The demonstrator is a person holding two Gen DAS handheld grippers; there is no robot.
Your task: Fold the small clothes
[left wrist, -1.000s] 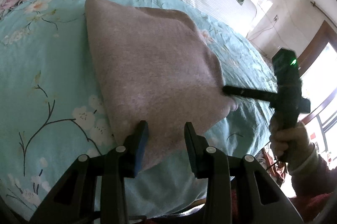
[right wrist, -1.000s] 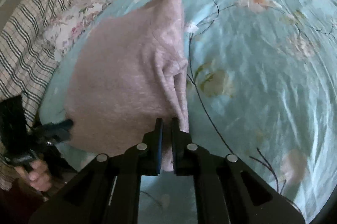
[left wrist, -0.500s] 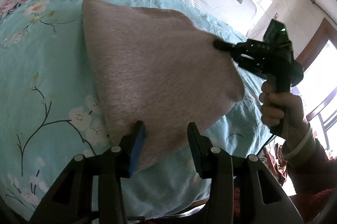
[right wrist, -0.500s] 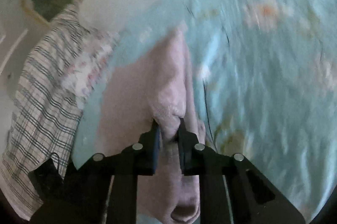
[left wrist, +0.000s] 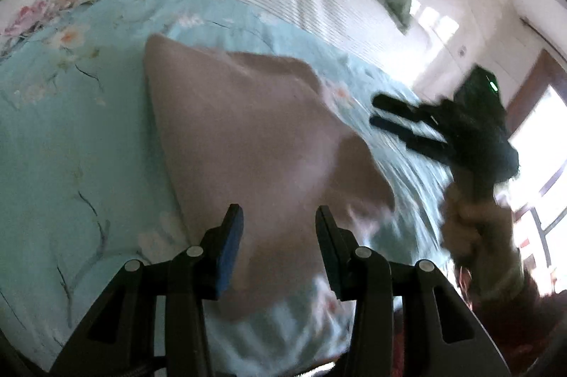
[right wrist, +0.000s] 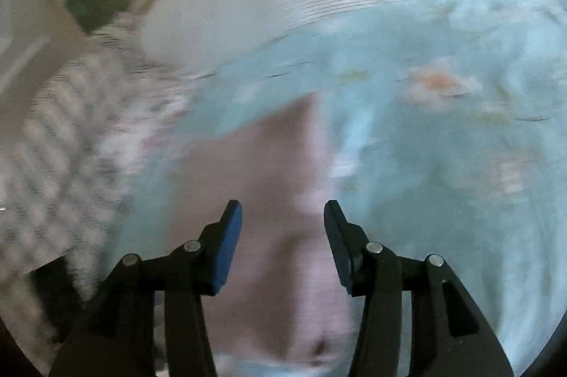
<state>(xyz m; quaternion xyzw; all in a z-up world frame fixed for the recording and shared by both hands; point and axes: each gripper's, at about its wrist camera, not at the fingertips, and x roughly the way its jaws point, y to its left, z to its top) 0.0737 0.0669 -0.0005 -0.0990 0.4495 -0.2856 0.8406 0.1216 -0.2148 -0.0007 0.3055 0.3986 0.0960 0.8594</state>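
Left wrist view shows your right gripper (left wrist: 379, 112), jaws just opened and empty, at three o'clock of the dusty-pink fleece garment (left wrist: 255, 157); smooth that fold before regripping, left gripper (left wrist: 278, 217) apart too.

One pink garment (left wrist: 255, 143), two grippers, one floral bedsheet (left wrist: 71, 164)

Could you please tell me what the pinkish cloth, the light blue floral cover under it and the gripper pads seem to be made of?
Pinkish cloth: probably a soft knit or fleece; matte, fuzzy surface, limp folds.
Light blue floral cover: seemingly thin woven cotton or a blend; smooth, printed, finely creased.
Left gripper pads: likely blue rubber or foam on black hard plastic fingers; blur leaves it open.
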